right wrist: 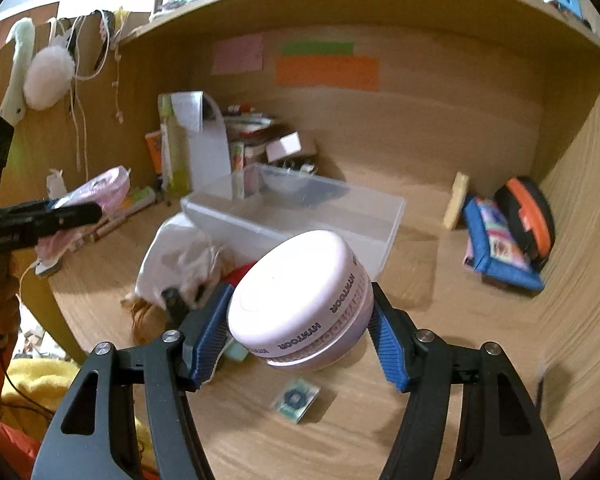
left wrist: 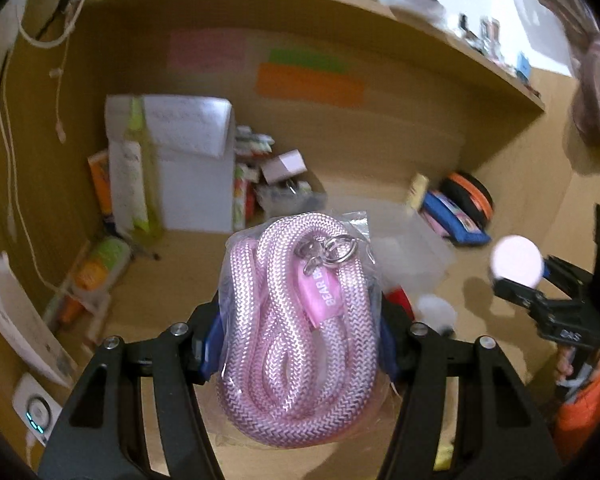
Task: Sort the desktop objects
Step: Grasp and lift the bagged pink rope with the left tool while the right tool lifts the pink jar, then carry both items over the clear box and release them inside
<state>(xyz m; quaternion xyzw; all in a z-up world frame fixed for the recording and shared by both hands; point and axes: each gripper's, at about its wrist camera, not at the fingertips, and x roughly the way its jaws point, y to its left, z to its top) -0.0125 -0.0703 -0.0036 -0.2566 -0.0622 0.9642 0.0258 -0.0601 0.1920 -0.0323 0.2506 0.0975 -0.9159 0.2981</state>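
The left gripper (left wrist: 300, 344) is clamped on a clear plastic bag holding a coiled pink rope (left wrist: 300, 332), its blue pads pressing the bag from both sides and holding it above the wooden tabletop (left wrist: 172, 280); a pink tag on the rope reads "BEAR B", the rest hidden behind a coil, beside its metal rings. The right gripper (right wrist: 300, 332) is clamped on a round pale pink case (right wrist: 300, 300), tilted and held above the tabletop, with "HYNTOOR" printed repeatedly around its rim. Just behind that case stands a clear plastic bin (right wrist: 320, 212), with a crumpled white bag (right wrist: 176, 256) to its left. A small green-and-blue packet (right wrist: 296, 400) lies flat on the tabletop beneath the case; its print is too small to read. On the back wall are pink, green and orange paper notes (right wrist: 324, 72), with no legible writing.
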